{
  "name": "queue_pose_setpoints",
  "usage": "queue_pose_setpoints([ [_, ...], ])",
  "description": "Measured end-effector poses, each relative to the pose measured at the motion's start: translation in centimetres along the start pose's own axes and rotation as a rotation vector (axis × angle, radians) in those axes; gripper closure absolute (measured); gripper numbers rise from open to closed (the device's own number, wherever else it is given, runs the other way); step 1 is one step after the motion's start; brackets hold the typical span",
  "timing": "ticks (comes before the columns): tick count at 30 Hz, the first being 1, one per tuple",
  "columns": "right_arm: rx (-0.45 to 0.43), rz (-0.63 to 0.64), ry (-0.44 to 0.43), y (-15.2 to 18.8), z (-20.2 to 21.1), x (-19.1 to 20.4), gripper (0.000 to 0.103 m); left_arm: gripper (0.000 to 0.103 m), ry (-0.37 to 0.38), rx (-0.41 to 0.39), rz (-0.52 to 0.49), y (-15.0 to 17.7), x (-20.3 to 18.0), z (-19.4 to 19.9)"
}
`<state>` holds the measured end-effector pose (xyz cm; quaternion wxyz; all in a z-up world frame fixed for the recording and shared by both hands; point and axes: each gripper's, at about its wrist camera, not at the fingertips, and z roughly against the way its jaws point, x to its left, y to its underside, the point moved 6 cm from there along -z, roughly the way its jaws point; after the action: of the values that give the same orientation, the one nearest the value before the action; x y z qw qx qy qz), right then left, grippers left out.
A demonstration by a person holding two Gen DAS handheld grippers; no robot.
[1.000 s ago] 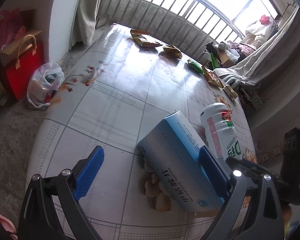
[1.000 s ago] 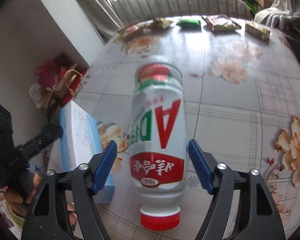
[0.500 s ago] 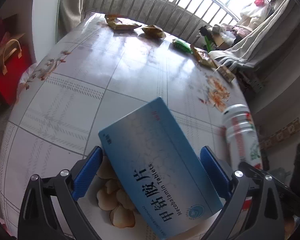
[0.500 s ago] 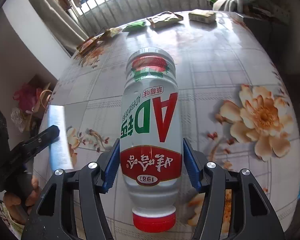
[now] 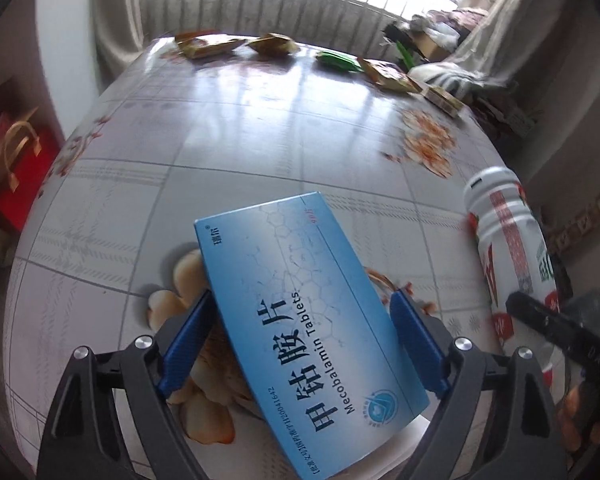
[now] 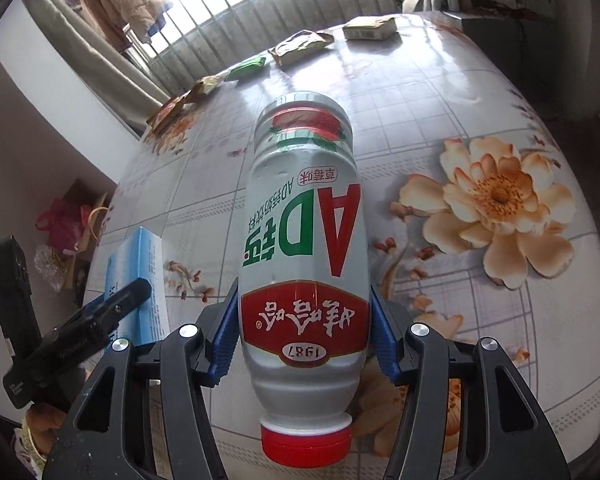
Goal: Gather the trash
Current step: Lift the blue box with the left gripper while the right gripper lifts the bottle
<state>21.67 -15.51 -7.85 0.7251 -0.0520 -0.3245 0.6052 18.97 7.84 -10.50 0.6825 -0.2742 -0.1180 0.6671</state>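
Left gripper (image 5: 302, 346) closed on blue tablet box (image 5: 300, 320); right gripper (image 6: 304, 338) clamped bottle (image 6: 304, 248); snack wrappers (image 6: 300, 46) lined table's (image 6: 440, 92) far edge.

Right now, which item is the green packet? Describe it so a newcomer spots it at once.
Start at the barred window and drop to the table's far edge, where a row of packets lies. The green packet sits mid-row, between a crumpled yellow packet and an orange one. It is the only green one; the rest are yellow, orange or tan.
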Motion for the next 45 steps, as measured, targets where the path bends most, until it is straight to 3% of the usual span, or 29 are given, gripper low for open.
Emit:
queue_pose_setpoints([
  [7, 0.024, -0.084, -0.052, 2.0, 2.0, -2.1, 0.05, 0.017, 0.105, 0.068, -0.309, 2.5, -4.9, 0.9],
  [11, 0.047, -0.144, -0.086, 3.4, 3.2, -3.4, 0.05, 0.017, 0.132, 0.107, -0.378, 4.0, -6.9, 1.3],
  [16, 0.048, -0.162, -0.086, 4.0, 4.2, -3.8, 0.048, 0.008, 0.103, 0.121, -0.344, 4.5, -7.2, 1.5],
  [26, 0.04, -0.183, -0.097, 3.4, 4.1, -4.2, 0.041, 0.007, 0.029, 0.136, -0.243, 6.4, -6.3, 1.7],
  [45, 0.04, -0.219, -0.069, 3.1, 3.4, -4.4, 0.036, 0.008, -0.076, 0.08, -0.276, 6.5, -7.1, 0.6],
])
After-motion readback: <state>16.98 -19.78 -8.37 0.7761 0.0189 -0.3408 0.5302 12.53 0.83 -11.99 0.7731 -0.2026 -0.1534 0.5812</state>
